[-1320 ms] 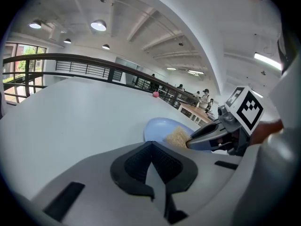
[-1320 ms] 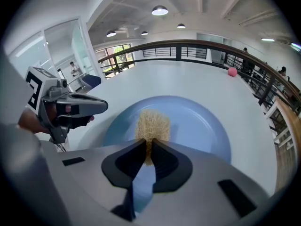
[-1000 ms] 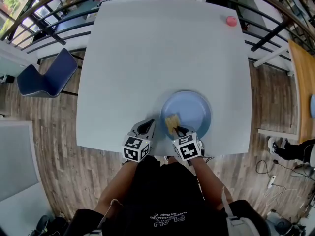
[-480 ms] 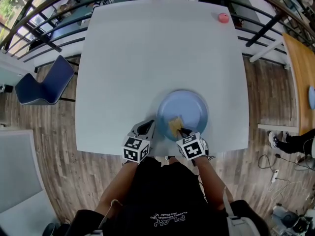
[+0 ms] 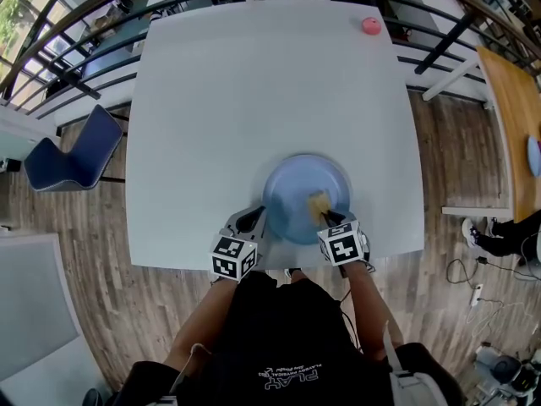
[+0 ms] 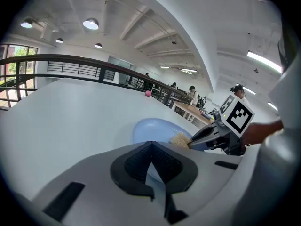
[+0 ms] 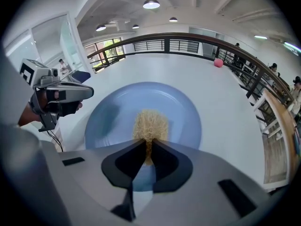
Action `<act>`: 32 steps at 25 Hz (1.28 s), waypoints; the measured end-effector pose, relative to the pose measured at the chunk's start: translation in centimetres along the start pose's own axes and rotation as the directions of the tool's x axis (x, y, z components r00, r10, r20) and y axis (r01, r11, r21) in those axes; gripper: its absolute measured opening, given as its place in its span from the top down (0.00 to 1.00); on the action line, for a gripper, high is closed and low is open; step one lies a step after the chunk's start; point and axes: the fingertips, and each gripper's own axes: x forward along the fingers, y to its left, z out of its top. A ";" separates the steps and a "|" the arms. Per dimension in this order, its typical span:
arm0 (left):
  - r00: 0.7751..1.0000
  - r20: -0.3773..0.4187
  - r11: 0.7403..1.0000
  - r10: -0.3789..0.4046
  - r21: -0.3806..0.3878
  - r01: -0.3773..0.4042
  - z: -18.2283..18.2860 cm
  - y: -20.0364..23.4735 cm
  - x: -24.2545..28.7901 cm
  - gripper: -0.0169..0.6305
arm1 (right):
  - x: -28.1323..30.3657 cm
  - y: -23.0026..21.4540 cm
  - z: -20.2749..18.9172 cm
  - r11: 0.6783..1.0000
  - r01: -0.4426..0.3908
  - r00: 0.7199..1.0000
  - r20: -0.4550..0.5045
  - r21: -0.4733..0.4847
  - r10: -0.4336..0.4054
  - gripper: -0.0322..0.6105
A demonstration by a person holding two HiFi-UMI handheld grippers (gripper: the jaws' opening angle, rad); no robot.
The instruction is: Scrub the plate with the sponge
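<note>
Head view: both sets of jaws are too small to read under the marker cubes. The near end of the sponge point(image 7: 150, 124) is hidden inside the right gripper point(image 7: 148, 147), whose jaws are clamped on it. The rest of the sponge lies near the middle of the plate point(image 7: 188, 121). The left gripper point(image 6: 151, 147) has its jaws nearly together, with the plate's left rim between them. The plate sits at the near edge of the table point(image 5: 254, 83). 1 pink ball point(image 5: 370, 25) sits at the far corner.

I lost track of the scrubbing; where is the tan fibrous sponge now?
Head view: the tan fibrous sponge sits on the right half of the round blue plate, pinched in the right gripper.
</note>
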 end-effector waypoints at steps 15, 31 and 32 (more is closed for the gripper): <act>1.000 0.010 1.000 0.022 0.001 -0.022 -0.2 -1.5 -0.1 0.96 | -1.0 -2.5 0.7 0.994 0.102 0.993 0.063 -0.050 -0.098 0.88; 0.979 0.203 0.989 0.014 0.143 -0.044 11.6 -4.5 -4.1 0.96 | -15.4 -0.9 11.3 0.980 -0.189 0.711 0.697 0.062 0.093 0.88; 0.976 0.216 0.989 0.013 0.141 -0.044 12.6 -5.0 -4.6 0.96 | -16.8 -1.2 12.4 0.975 -0.213 0.675 0.731 0.062 0.100 0.88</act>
